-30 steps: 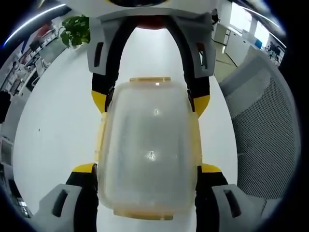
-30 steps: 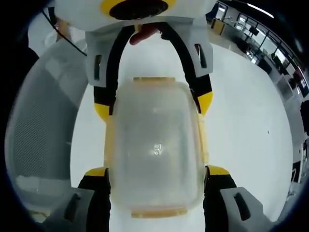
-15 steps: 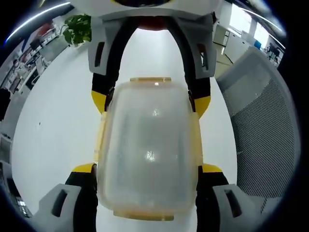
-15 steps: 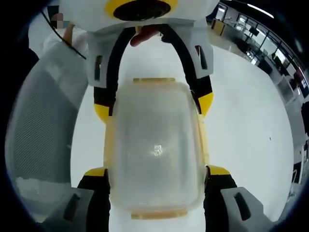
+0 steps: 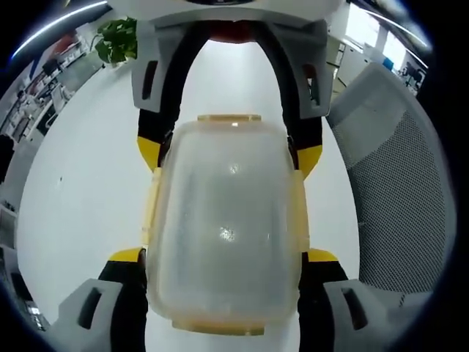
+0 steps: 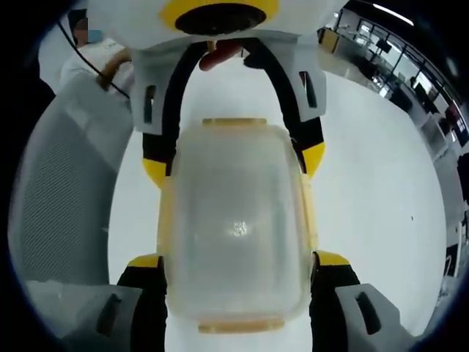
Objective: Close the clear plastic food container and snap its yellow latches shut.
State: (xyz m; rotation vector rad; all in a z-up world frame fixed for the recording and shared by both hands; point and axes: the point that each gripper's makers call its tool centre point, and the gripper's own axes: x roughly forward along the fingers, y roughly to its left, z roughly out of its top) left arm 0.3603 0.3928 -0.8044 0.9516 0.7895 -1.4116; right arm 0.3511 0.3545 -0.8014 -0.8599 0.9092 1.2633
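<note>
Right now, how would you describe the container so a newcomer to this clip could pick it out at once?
Start from the broad white table beside the grey mesh chair. In its middle, between the two grippers that face each other from opposite ends, sits the container. It is a frosted clear plastic box with rounded corners and yellow latches along its edges, unlike the black and yellow jaw tips beside it.

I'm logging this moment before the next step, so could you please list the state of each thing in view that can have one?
clear plastic container: lid on, resting on the white table.
yellow latches: lying flat along the sides; whether snapped, cannot tell.
left gripper: jaws flank one end of the container.
right gripper: jaws flank the opposite end.
mesh chair: unoccupied, beside the table.
</note>
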